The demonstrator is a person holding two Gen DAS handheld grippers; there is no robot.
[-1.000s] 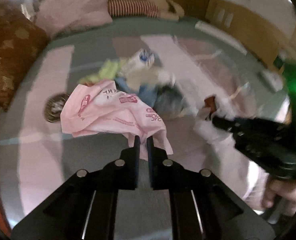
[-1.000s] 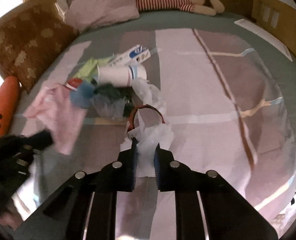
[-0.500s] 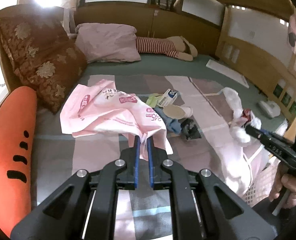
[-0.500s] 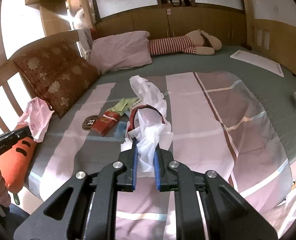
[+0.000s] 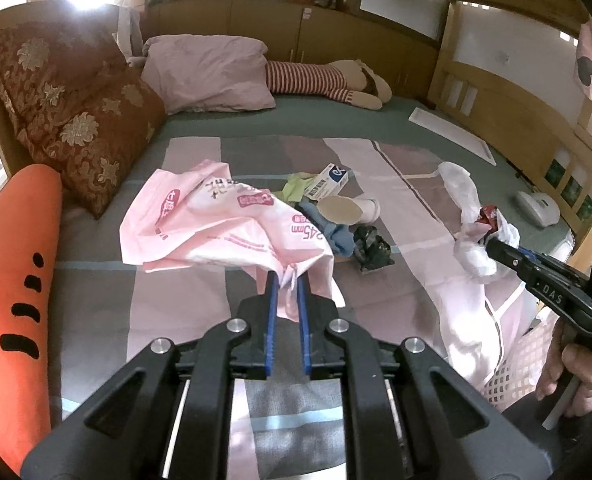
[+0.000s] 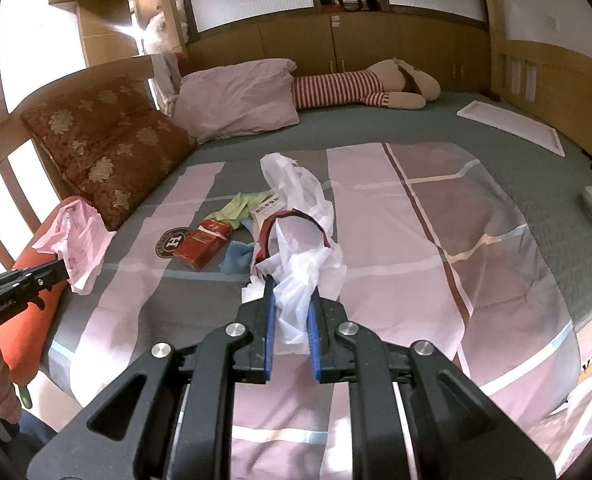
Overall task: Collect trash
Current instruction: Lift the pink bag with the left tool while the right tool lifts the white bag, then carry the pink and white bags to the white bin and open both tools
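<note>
Left gripper (image 5: pixel 287 280) is clamped on the pink bag (image 5: pixel 224 226), right gripper (image 6: pixel 292 292) on the white bag (image 6: pixel 299 248) (both lifted above bed (image 6: pixel 435 240)). Other trash, incl. red box (image 6: pixel 203 243), lies mid-bed.

The pink plastic wrapper (image 5: pixel 224 224) carries "245mm", seen upside down, among pink labels too crumpled to read. The right gripper (image 5: pixel 495 248) has "DAS" on its black arm. A round dark coaster (image 6: pixel 173 242) shows a big "H".
</note>
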